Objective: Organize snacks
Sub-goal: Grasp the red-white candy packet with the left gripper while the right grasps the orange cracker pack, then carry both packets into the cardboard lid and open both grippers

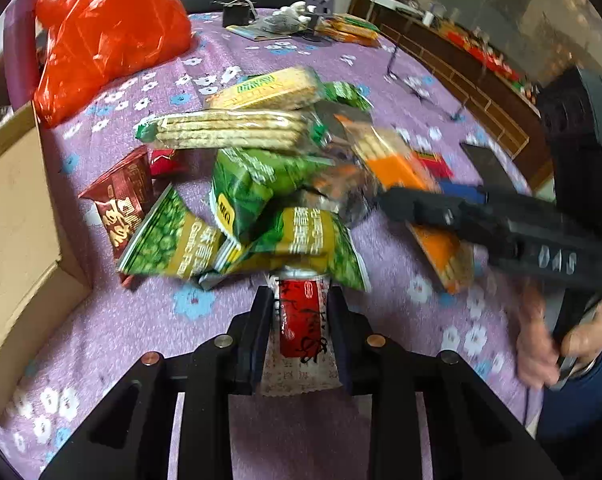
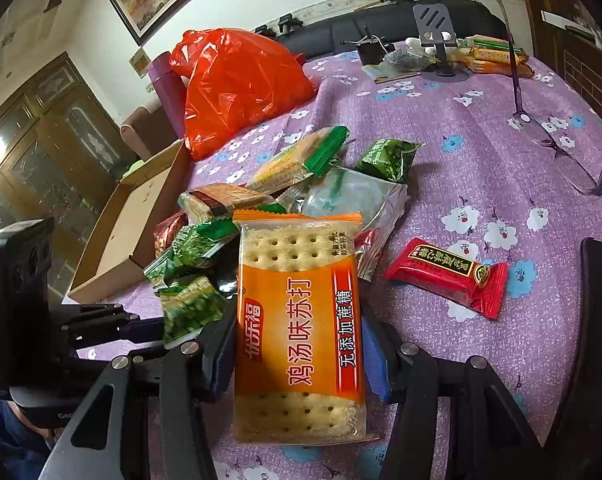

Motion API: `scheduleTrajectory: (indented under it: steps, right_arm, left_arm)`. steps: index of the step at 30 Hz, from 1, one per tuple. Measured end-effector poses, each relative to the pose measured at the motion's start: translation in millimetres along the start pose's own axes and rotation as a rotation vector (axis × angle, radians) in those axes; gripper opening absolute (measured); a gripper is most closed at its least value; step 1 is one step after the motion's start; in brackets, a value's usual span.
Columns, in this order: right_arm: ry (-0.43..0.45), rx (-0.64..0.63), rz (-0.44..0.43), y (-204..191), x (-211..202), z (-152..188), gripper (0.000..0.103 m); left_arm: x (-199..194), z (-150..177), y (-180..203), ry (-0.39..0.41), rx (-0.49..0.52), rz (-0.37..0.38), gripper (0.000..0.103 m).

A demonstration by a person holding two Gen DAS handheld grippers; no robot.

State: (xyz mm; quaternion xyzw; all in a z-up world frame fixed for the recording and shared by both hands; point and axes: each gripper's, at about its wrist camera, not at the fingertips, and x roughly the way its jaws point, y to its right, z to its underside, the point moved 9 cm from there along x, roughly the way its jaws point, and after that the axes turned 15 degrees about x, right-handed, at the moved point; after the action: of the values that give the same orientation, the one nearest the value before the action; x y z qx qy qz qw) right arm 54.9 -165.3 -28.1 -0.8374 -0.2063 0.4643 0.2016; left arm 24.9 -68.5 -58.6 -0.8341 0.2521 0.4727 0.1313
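my left hand-held gripper (image 1: 301,320) pinches a small red snack packet (image 1: 303,318), both pads pressed on its sides. its long axis runs along the fingers, pointing away from me toward the pile; the near end, a pale crimped seal with faint print, sits back between the jaws. red wrapper, dark brush-style writing, small oval logo near top and bottom. its far end tucks just under the green pea packets (image 1: 301,240) at the near edge of the snack pile (image 1: 253,168).

my right hand-held gripper (image 2: 299,344) grips an orange cracker pack (image 2: 299,320) across its width, blue pads touching both long edges. long axis runs along the fingers, away from me; the jagged orange seal is at the far end. clear windows at both ends show pale holed crackers; orange middle band with large white characters, a red strip along the right side. the far end reaches over the pile. in the left wrist view this pack is blurred, tilted, and held above the purple flowered table (image 1: 141,320).

the pile holds green pea bags, cracker sleeves with green ends (image 1: 229,130) and a dark red packet (image 1: 123,204). a lone red candy bar (image 2: 447,276) lies on the table to the right, apart from the pile. a cardboard box (image 1: 17,240) sits at the left edge, with an orange plastic bag (image 1: 109,28) behind it.
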Motion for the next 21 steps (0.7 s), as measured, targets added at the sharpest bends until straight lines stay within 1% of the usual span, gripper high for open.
scheduleTrajectory:
  steps: [1,6,10,12,15,21]
  right_arm:
    - [0.002,-0.002,0.001,-0.1,-0.3,-0.2,0.058]
    - [0.012,-0.002,-0.007,0.2,-3.0,-1.6,0.058]
    - [0.036,0.006,-0.031,-1.3,-9.9,-4.3,0.058]
    - [0.045,0.011,-0.035,-1.6,-12.5,-4.9,0.058]
    - [0.053,0.023,-0.017,-3.3,-14.5,-2.8,0.058]
    - [0.064,0.043,-0.037,-21.0,-26.0,7.6,0.058]
  left_arm:
    - [-3.0,3.0,1.8,-0.002,0.012,0.004,0.026]
    - [-12.7,11.9,15.4,0.016,0.018,0.091,0.024]
    - [-24.1,10.9,21.3,0.053,0.021,0.108,0.024]
    - [-31.6,9.7,21.5,0.073,0.025,0.104,0.024]
    - [-39.4,6.3,18.1,0.100,0.020,0.099,0.024]
    - [-57.4,0.3,-3.6,0.156,-0.022,0.083,0.024]
